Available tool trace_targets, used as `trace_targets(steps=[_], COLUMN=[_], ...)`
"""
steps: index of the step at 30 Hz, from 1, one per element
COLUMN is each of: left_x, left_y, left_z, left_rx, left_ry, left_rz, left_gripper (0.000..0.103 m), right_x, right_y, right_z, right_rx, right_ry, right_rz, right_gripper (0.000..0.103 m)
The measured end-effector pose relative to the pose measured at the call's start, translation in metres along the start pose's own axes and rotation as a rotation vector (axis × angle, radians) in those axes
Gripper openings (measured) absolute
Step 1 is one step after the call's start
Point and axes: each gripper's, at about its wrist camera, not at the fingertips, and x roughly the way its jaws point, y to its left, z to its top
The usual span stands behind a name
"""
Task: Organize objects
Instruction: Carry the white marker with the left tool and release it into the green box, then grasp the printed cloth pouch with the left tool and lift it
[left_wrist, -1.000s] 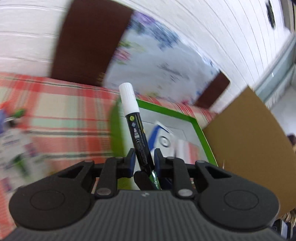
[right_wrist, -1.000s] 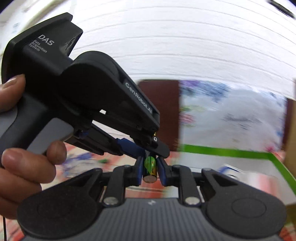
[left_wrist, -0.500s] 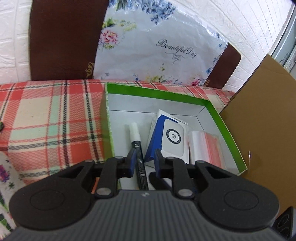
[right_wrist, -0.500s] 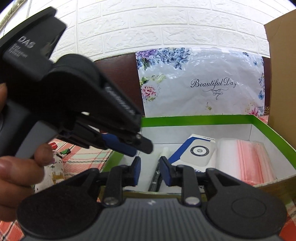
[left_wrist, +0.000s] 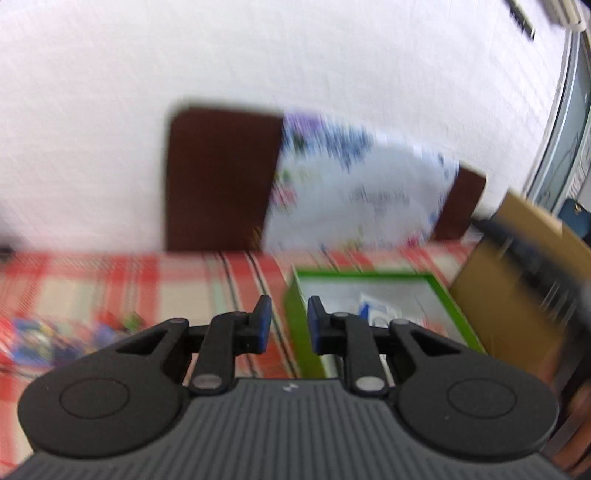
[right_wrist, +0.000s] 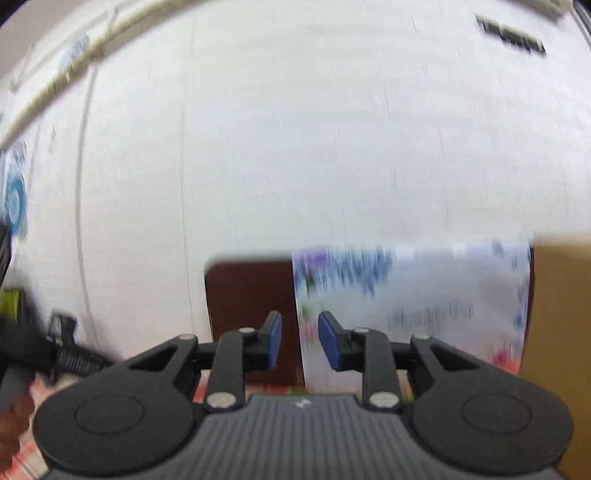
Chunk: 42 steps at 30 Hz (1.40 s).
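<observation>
1. with the green-rimmed box (left_wrist: 364, 291) low on the plaid tablecloth (left_wrist: 110, 280) and a blue-and-white packet (left_wrist: 371, 308) inside, swing toward the blurred loose items (left_wrist: 44, 339) at left.
2. keep left gripper (left_wrist: 284, 320) and right gripper (right_wrist: 300, 341) parted, empty.
3. slow until blur clears before descending.

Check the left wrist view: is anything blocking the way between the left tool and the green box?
Nothing visible does. The left tool is open and empty, and the green box sits just ahead of it on the plaid cloth. The frame is motion-blurred, so small objects could be missed.
</observation>
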Motion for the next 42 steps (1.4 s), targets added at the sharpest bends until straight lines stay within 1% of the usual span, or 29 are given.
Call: trace_targets(steps=[2,4,6,7,8,10,12,14,15,17,19,20,21,22,23,24,25,26,29,30,31,32,33,34,35,36,37,38,42], left_x=[-0.027,-0.049,-0.066,-0.072,-0.077,-0.08,-0.076,-0.066,-0.058,-0.043,-0.022,-0.013,-0.005,0.003,0.01,0.016,0.022,0.029,0.048,0.052,0.053,0.054,0.055,0.054,0.051,0.047,0.041,0.034,0.007], left_y=[0.01,0.021,0.034,0.042,0.05,0.068,0.086,0.105,0.114,0.13,0.144,0.146,0.148,0.149,0.15,0.15,0.153,0.155,0.159,0.159,0.158,0.156,0.153,0.151,0.149,0.145,0.14,0.135,0.104], left_z=[0.008,0.009,0.004,0.0,-0.005,-0.018,-0.032,-0.05,-0.06,-0.08,-0.096,-0.102,-0.107,-0.11,-0.113,-0.114,-0.116,-0.117,-0.119,-0.121,-0.121,-0.12,-0.121,-0.121,-0.12,-0.12,-0.12,-0.121,-0.122], left_rx=[0.016,0.033,0.044,0.043,0.037,0.019,-0.012,-0.068,-0.106,-0.196,-0.292,-0.331,-0.361,-0.384,-0.4,-0.416,-0.434,-0.446,-0.474,-0.475,-0.465,-0.454,-0.449,-0.463,-0.464,-0.455,-0.451,-0.453,-0.401], left_ry=[-0.047,-0.079,-0.105,-0.11,-0.108,-0.085,-0.03,0.03,0.063,0.124,0.167,0.179,0.186,0.187,0.183,0.178,0.172,0.17,0.187,0.172,0.149,0.148,0.145,0.14,0.137,0.138,0.14,0.143,0.117], left_rz=[0.032,0.075,0.121,0.146,0.17,0.209,0.231,0.228,0.217,0.166,0.113,0.089,0.069,0.058,0.054,0.053,0.052,0.048,0.04,0.034,0.028,0.019,-0.006,-0.04,-0.047,-0.055,-0.073,-0.093,-0.133], left_gripper=[0.024,0.026,0.03,0.034,0.037,0.041,0.043,0.043,0.043,0.043,0.043,0.045,0.048,0.054,0.059,0.063,0.069,0.074,0.077,0.078,0.078,0.074,0.065,0.055,0.048,0.046,0.043,0.041,0.041], right_x=[-0.01,-0.02,-0.03,-0.032,-0.03,-0.022,-0.008,0.007,0.015,0.03,0.042,0.05,0.058,0.067,0.078,0.088,0.097,0.106,0.129,0.134,0.138,0.141,0.14,0.138,0.133,0.126,0.118,0.108,0.064], right_y=[0.006,0.015,0.028,0.035,0.042,0.058,0.081,0.104,0.112,0.129,0.143,0.146,0.146,0.144,0.14,0.136,0.131,0.127,0.117,0.115,0.114,0.115,0.114,0.115,0.117,0.118,0.12,0.12,0.114], right_z=[0.044,0.077,0.092,0.092,0.088,0.067,0.034,-0.008,-0.028,-0.072,-0.107,-0.12,-0.129,-0.136,-0.14,-0.144,-0.146,-0.15,-0.166,-0.171,-0.175,-0.182,-0.183,-0.182,-0.18,-0.178,-0.175,-0.172,-0.16], right_rx=[-0.022,-0.04,-0.065,-0.08,-0.085,-0.09,-0.121,-0.15,-0.153,-0.165,-0.196,-0.196,-0.183,-0.165,-0.141,-0.114,-0.082,-0.055,0.019,0.054,0.098,0.138,0.166,0.17,0.166,0.161,0.153,0.143,0.138], right_ry=[-0.085,-0.157,-0.211,-0.225,-0.219,-0.156,-0.057,0.065,0.126,0.242,0.325,0.364,0.396,0.421,0.443,0.464,0.486,0.507,0.582,0.597,0.616,0.643,0.648,0.653,0.648,0.64,0.631,0.617,0.547], right_rz=[0.024,0.053,0.083,0.099,0.117,0.169,0.217,0.262,0.283,0.324,0.338,0.345,0.354,0.358,0.358,0.363,0.374,0.384,0.411,0.435,0.466,0.49,0.497,0.493,0.482,0.476,0.471,0.464,0.423], right_gripper=[0.027,0.031,0.034,0.037,0.04,0.046,0.048,0.048,0.048,0.048,0.048,0.048,0.048,0.049,0.053,0.055,0.057,0.057,0.058,0.057,0.054,0.049,0.047,0.043,0.039,0.037,0.035,0.035,0.035])
